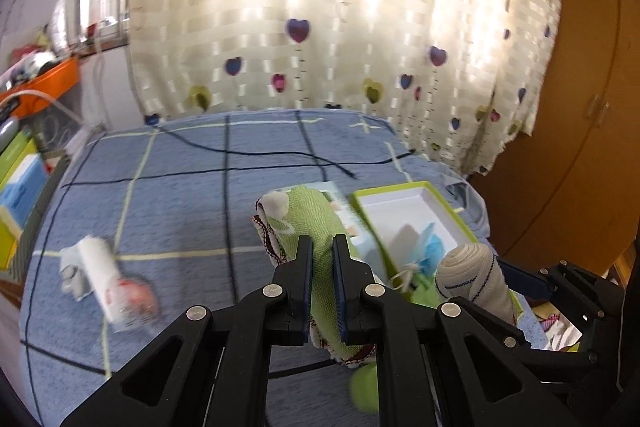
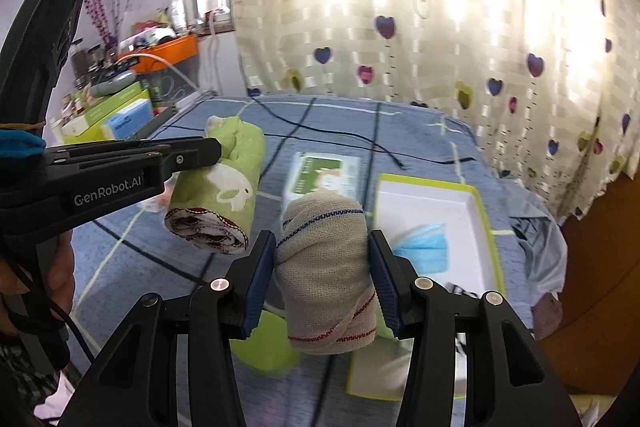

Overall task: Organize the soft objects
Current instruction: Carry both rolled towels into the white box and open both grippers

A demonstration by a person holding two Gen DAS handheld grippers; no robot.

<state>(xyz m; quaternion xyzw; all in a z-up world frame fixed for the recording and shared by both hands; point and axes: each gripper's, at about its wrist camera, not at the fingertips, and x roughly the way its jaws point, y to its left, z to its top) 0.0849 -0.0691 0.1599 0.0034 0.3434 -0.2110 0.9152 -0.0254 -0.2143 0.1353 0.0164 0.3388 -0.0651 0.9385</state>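
The left gripper (image 1: 322,247) has its fingers (image 1: 305,267) clamped tight on a rolled green cloth (image 1: 316,223), which pokes out ahead of the tips toward 12 o'clock and hangs below them toward 6. The cloth is a coarse woven green with white shapes on it; seen from the right wrist, its open end shows a white lining with dark red stitched edging and a white rabbit-like figure on the side.

The right gripper (image 2: 322,247) holds a rolled beige bandage (image 2: 326,267) between its blue-padded fingers (image 2: 260,271), the pads pressed against both sides of the roll. The bandage is a fine mesh weave, wound into a fat cylinder, with a blue stitched line near the top and red stitched lines near the bottom. In the left wrist view it sits at 4 o'clock from the green cloth, near but apart.

Both rolls are held above a bed covered by a blue blanket (image 1: 180,195) with dark and pale grid lines. Beyond the bandage, at about 1 o'clock, lies an open white box with a green rim (image 2: 486,211), with a light blue face mask (image 2: 424,247) inside. A green and white packet (image 2: 324,175) lies at 12 o'clock. On the blanket at 9 o'clock of the left fingers lies a blurred white roll (image 1: 104,279). A heart-patterned curtain (image 1: 340,27) hangs behind the bed.
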